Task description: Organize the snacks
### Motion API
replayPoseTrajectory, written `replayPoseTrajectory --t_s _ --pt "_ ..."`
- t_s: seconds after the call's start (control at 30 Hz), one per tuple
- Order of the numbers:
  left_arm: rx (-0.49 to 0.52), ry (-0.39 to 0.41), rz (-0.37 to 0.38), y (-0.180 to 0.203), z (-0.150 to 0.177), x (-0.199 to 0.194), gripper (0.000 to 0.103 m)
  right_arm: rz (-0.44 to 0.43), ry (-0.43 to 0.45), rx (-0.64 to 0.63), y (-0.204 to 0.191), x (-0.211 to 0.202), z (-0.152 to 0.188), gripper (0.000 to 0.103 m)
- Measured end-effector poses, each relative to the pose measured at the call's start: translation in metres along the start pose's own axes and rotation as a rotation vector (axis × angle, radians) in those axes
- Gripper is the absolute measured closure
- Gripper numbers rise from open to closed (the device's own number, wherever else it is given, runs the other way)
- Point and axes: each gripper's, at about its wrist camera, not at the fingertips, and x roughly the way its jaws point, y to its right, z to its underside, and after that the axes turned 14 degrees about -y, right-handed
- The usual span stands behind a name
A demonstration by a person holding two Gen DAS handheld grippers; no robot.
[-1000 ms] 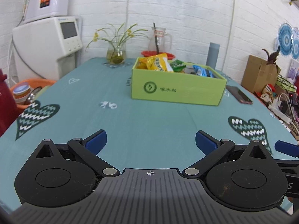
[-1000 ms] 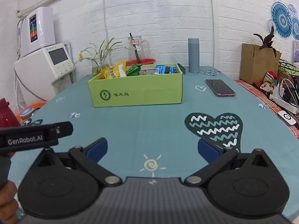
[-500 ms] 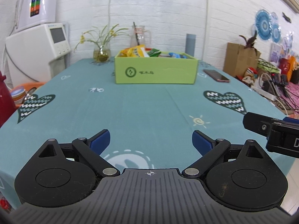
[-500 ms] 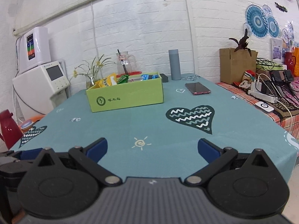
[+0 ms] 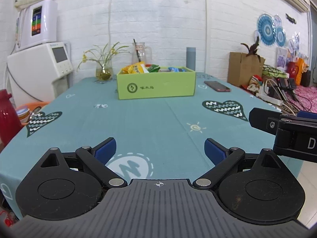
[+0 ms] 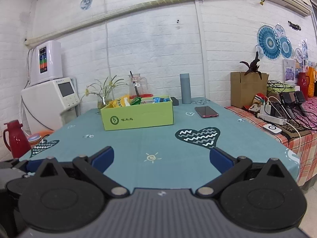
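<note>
Though partly hidden, snacks [image 5: 141, 68] inside box [image 5: 156, 86]

The tablecloth [image 5: 150, 119] was matt printed cloth. The box [image 5: 156, 86] looked like smooth matt cardboard, holding glossy foil packets [image 5: 134, 69]. The jug [image 6: 137, 86] and vase [image 5: 103, 71] were clear glass. The phone [image 6: 206, 111] was glossy. Each gripper [image 5: 160, 148] [image 6: 161, 157] was matt black plastic with blue pads [image 5: 105, 148].

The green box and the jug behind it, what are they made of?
The green box looks like matte cardboard: flat folded walls, crisp edges, printed logo. The jug behind it seems clear glass or maybe plastic: you can see through it, with shiny glints.
</note>
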Motion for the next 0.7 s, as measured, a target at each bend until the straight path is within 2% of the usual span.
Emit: replayPoseTrajectory --t_s 0.5,0.7 --pt "0.002 -0.041 0.020 0.004 0.013 0.008 0.018 0.013 -0.050 0.011 0.004 0.012 0.017 0.001" --pt "0.032 -0.047 0.014 0.009 0.017 0.011 0.015 -0.002 -0.060 0.103 0.021 0.004 0.033 0.000"
